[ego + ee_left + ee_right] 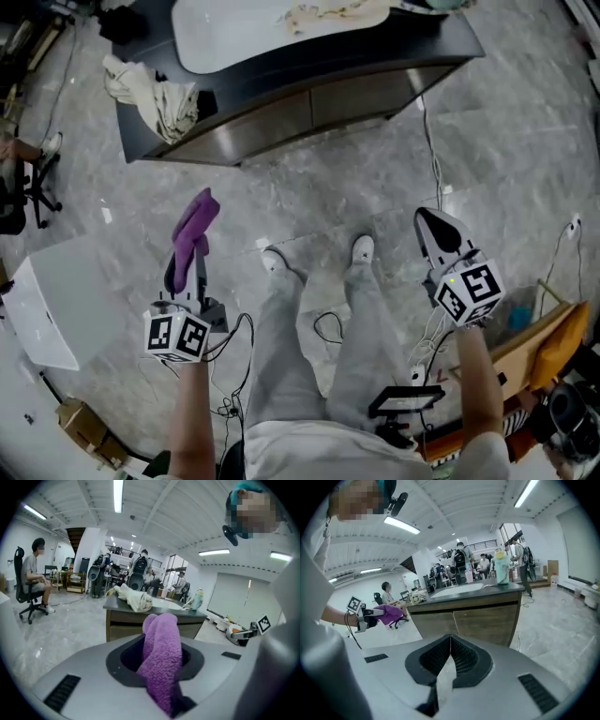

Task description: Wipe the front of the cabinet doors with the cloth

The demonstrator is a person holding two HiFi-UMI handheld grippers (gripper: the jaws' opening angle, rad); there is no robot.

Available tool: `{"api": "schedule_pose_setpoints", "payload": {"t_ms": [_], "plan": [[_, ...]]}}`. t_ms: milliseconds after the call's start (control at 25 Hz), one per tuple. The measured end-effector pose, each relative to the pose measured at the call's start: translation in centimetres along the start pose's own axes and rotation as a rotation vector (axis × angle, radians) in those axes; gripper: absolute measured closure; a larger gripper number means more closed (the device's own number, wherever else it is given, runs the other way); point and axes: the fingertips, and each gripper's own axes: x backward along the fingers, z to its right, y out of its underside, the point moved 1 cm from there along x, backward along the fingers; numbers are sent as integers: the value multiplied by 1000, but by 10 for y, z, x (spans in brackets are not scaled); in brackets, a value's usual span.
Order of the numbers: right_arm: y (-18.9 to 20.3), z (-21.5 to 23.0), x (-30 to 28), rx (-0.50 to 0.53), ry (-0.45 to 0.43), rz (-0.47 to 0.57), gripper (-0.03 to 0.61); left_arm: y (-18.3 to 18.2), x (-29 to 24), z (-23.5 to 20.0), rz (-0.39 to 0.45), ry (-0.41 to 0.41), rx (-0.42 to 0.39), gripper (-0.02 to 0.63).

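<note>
My left gripper [187, 246] is shut on a purple cloth [194, 228], which sticks out past the jaws and fills the middle of the left gripper view as the purple cloth [162, 660]. My right gripper [438, 232] is shut with nothing between its jaws [450, 653]. Both hang above the floor, well short of the cabinet [309, 111]. Its two brown doors [473, 620] face me in the right gripper view, and the cabinet [122, 626] shows behind the cloth in the left gripper view. The left gripper with the cloth [386, 612] appears at the left of the right gripper view.
A beige rag [155, 94] lies on the cabinet's dark top at its left end, beside a white basin [253, 28]. A cable [431, 150] runs down the floor at the cabinet's right. A white box [47, 300] stands at left. A person sits on an office chair [23, 590] far left.
</note>
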Motion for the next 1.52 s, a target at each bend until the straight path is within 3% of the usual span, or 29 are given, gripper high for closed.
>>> {"api": "schedule_pose_setpoints", "payload": {"t_ms": [120, 400, 600, 760, 1000, 1160, 1360, 1520], "plan": [[-32, 3, 47, 2, 36, 48, 552, -42, 40, 29, 56, 29, -23, 523], [-106, -24, 144, 4, 74, 154, 552, -102, 124, 57, 187, 20, 106, 523], [-162, -51, 192, 88, 13, 157, 552, -143, 167, 101, 258, 47, 69, 523], [-203, -86, 229, 137, 0, 210, 552, -186, 199, 126, 330, 104, 91, 523], [-248, -148, 246, 176, -115, 280, 552, -235, 228, 153, 403, 191, -20, 523], [-275, -166, 253, 77, -93, 419, 552, -252, 249, 153, 411, 202, -82, 523], [-297, -178, 239, 33, -116, 491, 552, -269, 273, 139, 485, 115, -8, 523], [-315, -192, 231, 62, -142, 560, 552, -264, 277, 157, 467, 130, -19, 522]]}}
